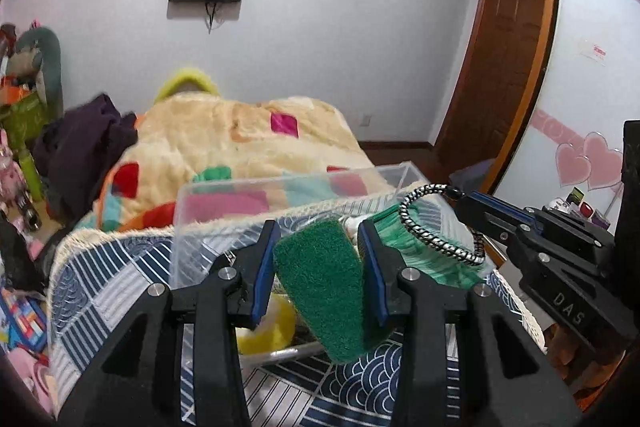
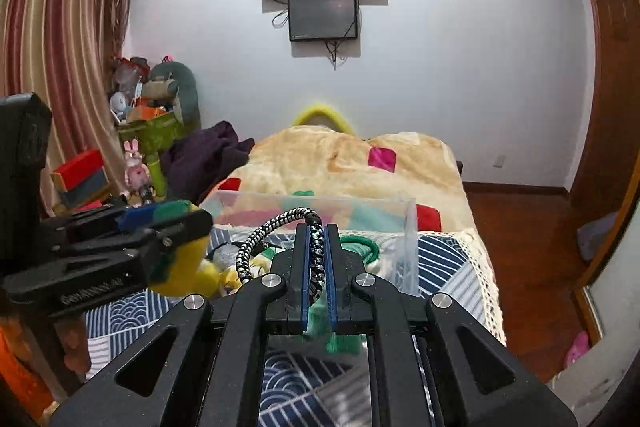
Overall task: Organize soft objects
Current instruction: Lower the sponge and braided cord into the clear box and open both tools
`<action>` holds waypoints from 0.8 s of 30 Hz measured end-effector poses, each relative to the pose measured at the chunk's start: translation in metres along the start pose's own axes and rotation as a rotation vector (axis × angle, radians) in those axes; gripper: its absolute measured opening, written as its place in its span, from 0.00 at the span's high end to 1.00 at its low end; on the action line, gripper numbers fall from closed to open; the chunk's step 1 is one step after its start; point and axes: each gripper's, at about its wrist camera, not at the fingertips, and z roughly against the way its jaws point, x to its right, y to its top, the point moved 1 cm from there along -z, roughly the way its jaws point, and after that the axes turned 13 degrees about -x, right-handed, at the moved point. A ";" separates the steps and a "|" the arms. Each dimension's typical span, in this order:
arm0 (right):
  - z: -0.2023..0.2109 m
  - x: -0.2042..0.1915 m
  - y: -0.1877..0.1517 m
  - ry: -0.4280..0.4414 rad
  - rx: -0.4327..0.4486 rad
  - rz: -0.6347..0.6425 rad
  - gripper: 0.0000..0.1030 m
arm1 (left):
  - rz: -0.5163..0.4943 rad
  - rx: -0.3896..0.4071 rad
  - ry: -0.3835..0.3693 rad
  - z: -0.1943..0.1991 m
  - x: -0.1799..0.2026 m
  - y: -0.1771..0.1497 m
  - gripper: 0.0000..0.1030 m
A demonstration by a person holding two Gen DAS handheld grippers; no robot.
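Note:
My left gripper (image 1: 319, 237) is shut on a green-and-yellow scouring sponge (image 1: 320, 283) and holds it over a clear plastic box (image 1: 280, 187) on the bed. It also shows in the right wrist view (image 2: 200, 223), with the sponge (image 2: 180, 267) in it. My right gripper (image 2: 318, 231) is shut on a black-and-white braided cord (image 2: 264, 231) over the same box (image 2: 408, 227). The cord (image 1: 432, 227) and the right gripper (image 1: 468, 203) show at the right of the left wrist view. Green soft items (image 1: 420, 255) and a yellow thing (image 1: 264, 327) lie in the box.
The box stands on a blue-and-white patterned cover (image 1: 112, 275) at the bed's foot end. A cream blanket with coloured squares (image 2: 340, 159) and a dark purple garment (image 2: 204, 155) lie beyond. Toys and boxes (image 2: 140, 115) crowd the left side. Wooden floor (image 2: 520, 227) lies to the right.

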 end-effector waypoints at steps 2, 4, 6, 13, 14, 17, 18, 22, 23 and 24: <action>-0.012 -0.002 0.000 -0.008 -0.029 0.008 0.94 | 0.019 -0.023 -0.007 -0.012 -0.005 0.001 0.61; -0.022 -0.004 -0.001 -0.014 -0.054 0.014 0.94 | 0.031 -0.045 -0.002 -0.023 -0.007 0.001 0.61; -0.030 -0.004 -0.004 -0.015 -0.078 0.020 0.94 | 0.030 -0.067 0.010 -0.034 -0.009 0.002 0.61; -0.047 -0.010 -0.015 -0.019 -0.154 0.058 0.94 | -0.015 -0.113 0.032 -0.044 -0.003 -0.004 0.54; -0.045 -0.009 -0.015 -0.017 -0.156 0.058 0.94 | -0.017 -0.115 0.033 -0.044 -0.003 -0.005 0.47; -0.039 -0.004 -0.014 -0.001 -0.158 0.048 0.89 | -0.028 -0.102 0.040 -0.036 0.000 -0.008 0.42; -0.038 -0.004 -0.014 0.001 -0.157 0.046 0.87 | -0.039 -0.098 0.045 -0.033 0.002 -0.009 0.42; -0.021 -0.002 -0.014 -0.015 -0.119 0.052 0.63 | -0.059 -0.064 0.062 -0.013 0.006 -0.012 0.38; -0.013 -0.002 -0.013 -0.026 -0.101 0.055 0.60 | -0.057 -0.054 0.054 -0.007 0.006 -0.013 0.38; -0.010 -0.002 -0.013 -0.027 -0.092 0.055 0.59 | -0.052 -0.043 0.046 -0.001 0.006 -0.013 0.38</action>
